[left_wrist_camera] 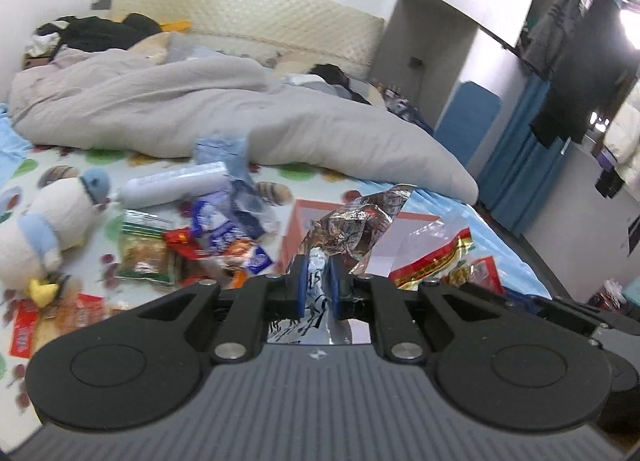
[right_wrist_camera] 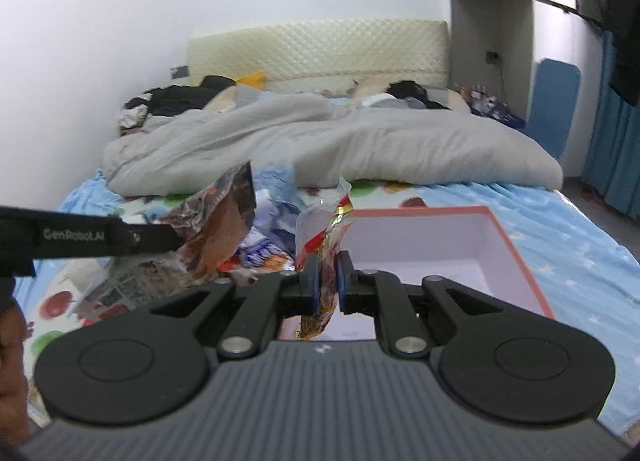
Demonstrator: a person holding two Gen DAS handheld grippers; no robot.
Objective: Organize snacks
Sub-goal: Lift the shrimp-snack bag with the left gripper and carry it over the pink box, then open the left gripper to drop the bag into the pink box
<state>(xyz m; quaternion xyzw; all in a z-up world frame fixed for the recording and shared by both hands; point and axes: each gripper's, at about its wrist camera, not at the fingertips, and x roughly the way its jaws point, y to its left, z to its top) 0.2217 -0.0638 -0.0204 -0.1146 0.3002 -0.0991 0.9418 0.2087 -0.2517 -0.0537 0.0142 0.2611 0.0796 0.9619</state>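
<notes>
Left wrist view: the left claw is clenched on a crinkled foil snack packet, its blue pads pinching the packet's white printed end while the brown-and-silver part fans up and away beyond the tips. Just past the claw sits an open box with a salmon-pink rim and pale inside, resting on the bed. To the claw's right, the right claw shows as black linkage, with a clear red-and-gold snack bag rising beside it. To the claw's left a heap of snack packets lies on the patterned sheet, with a white sausage-shaped pack farther out and a plush duck at the far left. A grey duvet lies bunched well beyond.

Right wrist view: the right claw is clenched on the red-and-gold snack bag, which stands up between the pads and hangs below them. The open box lies directly ahead and to the claw's right, its inside bare where visible. To the claw's left, the left claw reaches in as a black arm, gripping the foil snack packet above the remaining snack packets. The grey duvet lies far ahead, below the headboard.
</notes>
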